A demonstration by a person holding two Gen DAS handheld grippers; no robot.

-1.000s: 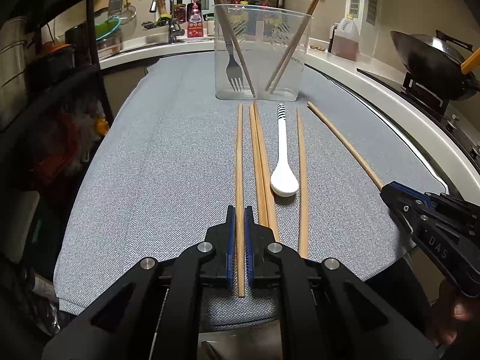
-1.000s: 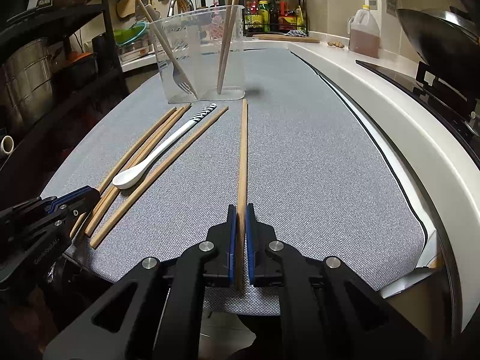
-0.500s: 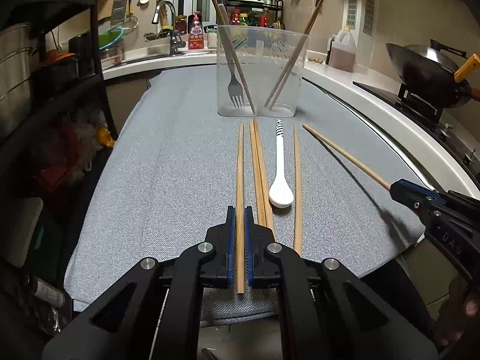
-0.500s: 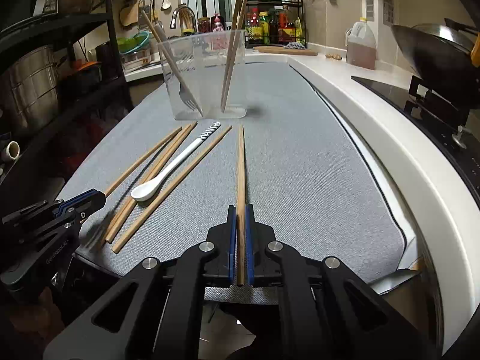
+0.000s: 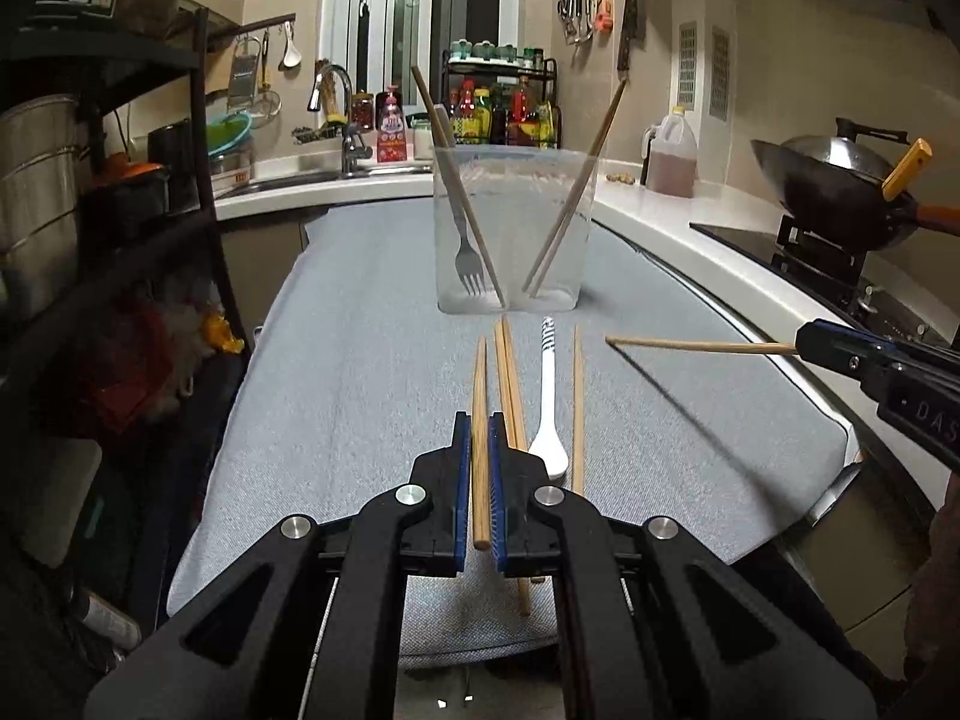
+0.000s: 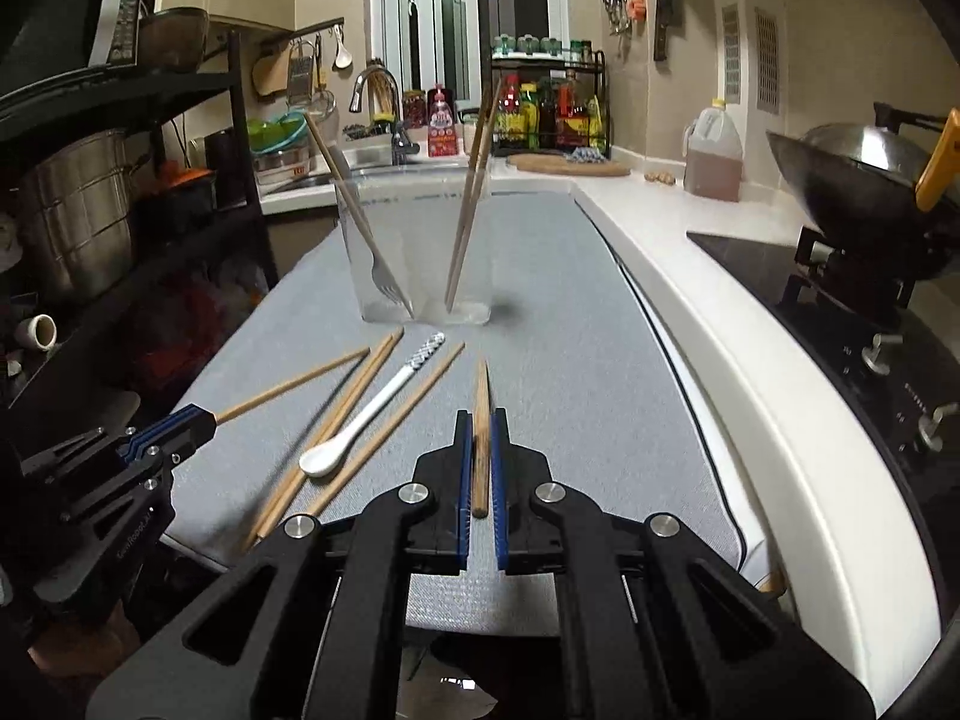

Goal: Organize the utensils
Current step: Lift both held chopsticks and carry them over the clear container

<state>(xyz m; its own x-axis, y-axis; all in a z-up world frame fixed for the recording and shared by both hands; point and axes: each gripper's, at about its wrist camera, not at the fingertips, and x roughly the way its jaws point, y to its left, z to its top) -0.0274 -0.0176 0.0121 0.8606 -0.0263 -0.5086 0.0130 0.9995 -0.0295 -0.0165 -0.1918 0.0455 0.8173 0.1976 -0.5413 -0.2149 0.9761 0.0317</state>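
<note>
With both grippers clamped on a chopstick each, the relation that matters is stick axis versus the clear container [image 5: 513, 228]: it stands dead ahead of both tools, at the far end of the grey mat [image 5: 360, 360]. Left gripper [image 5: 480, 480] pinches its chopstick [image 5: 479, 396] near the butt end; the stick runs straight forward toward the container's base, its tip short of it. Right gripper [image 6: 480, 474] grips the second chopstick [image 6: 481, 414] the same way, also aimed at the container; from the left view that stick [image 5: 702, 347] looks clear of the mat, pointing in from the container's right. Both long axes lie roughly flat, but the container mouth faces up, so I judge each stick needs tipping tip-down over the rim. Neither hand looks clearly nearer. On the mat between the grippers and the container: a chopstick pair [image 5: 509, 372], a white spoon [image 5: 549, 396], one more chopstick [image 5: 577, 396], all lengthwise toward the container. Inside it already: a fork [image 5: 465, 246] and leaning chopsticks [image 5: 576, 192], which could foul an incoming tip. Wok [image 5: 840, 180] sits well off to the container's right.
</note>
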